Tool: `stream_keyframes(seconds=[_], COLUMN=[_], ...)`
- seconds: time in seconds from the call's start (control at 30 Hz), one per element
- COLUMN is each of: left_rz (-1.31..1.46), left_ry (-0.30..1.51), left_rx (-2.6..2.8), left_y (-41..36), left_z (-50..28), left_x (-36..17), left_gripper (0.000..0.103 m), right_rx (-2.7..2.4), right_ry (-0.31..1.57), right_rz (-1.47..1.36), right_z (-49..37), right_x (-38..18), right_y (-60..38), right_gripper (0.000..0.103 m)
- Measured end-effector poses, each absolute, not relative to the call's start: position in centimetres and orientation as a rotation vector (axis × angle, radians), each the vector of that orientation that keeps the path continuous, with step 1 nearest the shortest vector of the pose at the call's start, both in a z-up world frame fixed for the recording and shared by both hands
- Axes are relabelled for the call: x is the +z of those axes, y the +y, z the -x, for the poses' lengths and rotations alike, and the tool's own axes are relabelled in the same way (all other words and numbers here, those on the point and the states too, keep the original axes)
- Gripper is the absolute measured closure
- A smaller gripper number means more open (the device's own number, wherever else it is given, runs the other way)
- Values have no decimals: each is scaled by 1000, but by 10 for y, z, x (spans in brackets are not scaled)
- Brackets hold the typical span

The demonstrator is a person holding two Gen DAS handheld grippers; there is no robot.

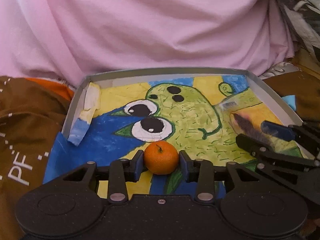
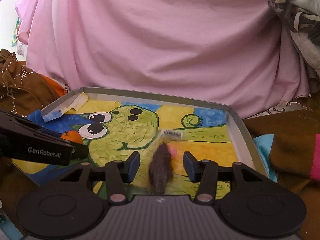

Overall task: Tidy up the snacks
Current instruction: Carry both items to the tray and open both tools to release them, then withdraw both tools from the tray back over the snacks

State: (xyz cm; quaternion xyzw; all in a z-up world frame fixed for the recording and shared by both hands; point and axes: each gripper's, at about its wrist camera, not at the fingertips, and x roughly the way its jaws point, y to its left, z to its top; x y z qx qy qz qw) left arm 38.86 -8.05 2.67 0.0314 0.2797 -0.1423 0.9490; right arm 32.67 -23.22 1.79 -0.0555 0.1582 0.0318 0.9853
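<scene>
The left gripper (image 1: 161, 161) sits over the near edge of the painted tray (image 1: 164, 70), its pads against either side of a small orange (image 1: 161, 158) which appears to rest on the tray floor. To the right of the orange, a blurred dark wrapped snack (image 2: 161, 166) lies in the tray between the wide-open fingers of the right gripper (image 2: 161, 165), untouched. Both snacks seem delivered; releasing the orange and withdrawing probably remain.
</scene>
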Motion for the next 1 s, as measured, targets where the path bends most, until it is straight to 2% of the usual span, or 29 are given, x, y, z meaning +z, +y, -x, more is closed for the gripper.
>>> stream_keyframes(seconds=[0.07, 0.2, 0.33, 0.47, 0.63, 1.0], left_rz=[-37, -12, 7, 34, 70, 153], left_ry=[575, 550, 509, 469, 393, 312], left_rx=[-275, -245, -226, -193, -124, -113], left_y=[-78, -74, -67, -60, -52, -44], left_z=[-388, -380, -361, -337, -302, -227], left_x=[30, 41, 56, 71, 90, 129], left_gripper=[54, 37, 24, 19, 9, 4], right_rx=[57, 48, 42, 12, 18, 43], right_ry=[310, 277, 235, 193, 146, 40], right_rz=[106, 106, 104, 111, 112, 118], right_z=[-324, -310, -289, -263, -232, -151], right_x=[21, 32, 48, 63, 81, 117], right_y=[-232, -233, -237, -239, -242, -246], right_gripper=[28, 17, 8, 0, 0, 0])
